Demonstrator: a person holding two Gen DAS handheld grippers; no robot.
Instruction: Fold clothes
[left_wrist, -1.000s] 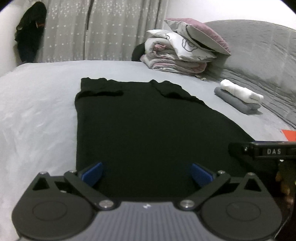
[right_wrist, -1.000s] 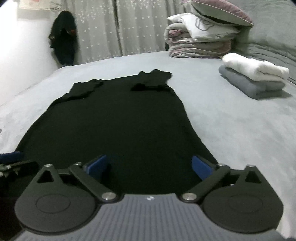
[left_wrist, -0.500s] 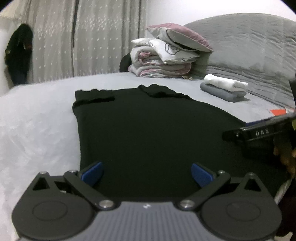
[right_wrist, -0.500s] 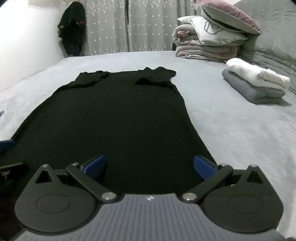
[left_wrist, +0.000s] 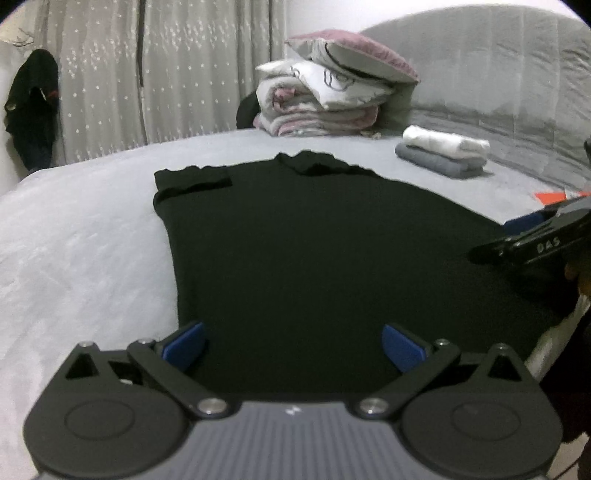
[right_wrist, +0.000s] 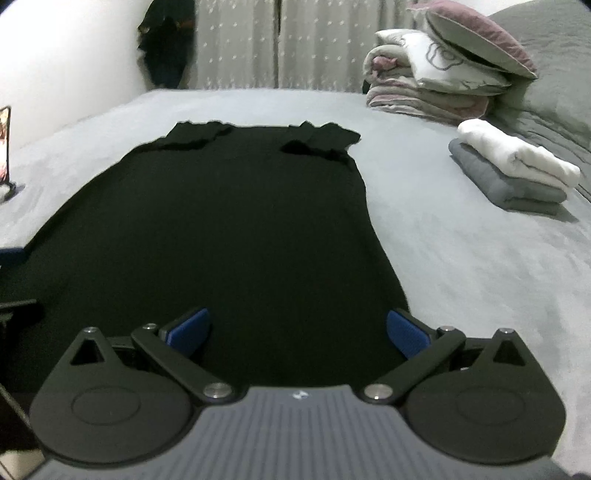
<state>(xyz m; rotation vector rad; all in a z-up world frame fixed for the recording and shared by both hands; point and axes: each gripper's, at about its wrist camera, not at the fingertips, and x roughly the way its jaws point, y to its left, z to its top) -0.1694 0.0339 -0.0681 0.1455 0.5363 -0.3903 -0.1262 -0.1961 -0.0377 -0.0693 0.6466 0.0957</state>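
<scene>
Both tongs, left tongs (left_wrist: 291, 343) and right tongs (right_wrist: 297, 330), came lower toward the near hem of the flat black dress (right_wrist: 229, 229), jaws released wide to take its two corners.

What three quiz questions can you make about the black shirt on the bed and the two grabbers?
1. True or false: the black shirt lies spread flat on the grey bed.
2. What sits on top of the folded grey garment?
3. Are the left gripper and right gripper open or shut?

Key
1. True; both sleeves are folded in.
2. A folded white garment.
3. Both open, holding nothing, each at the shirt's near hem.
</scene>
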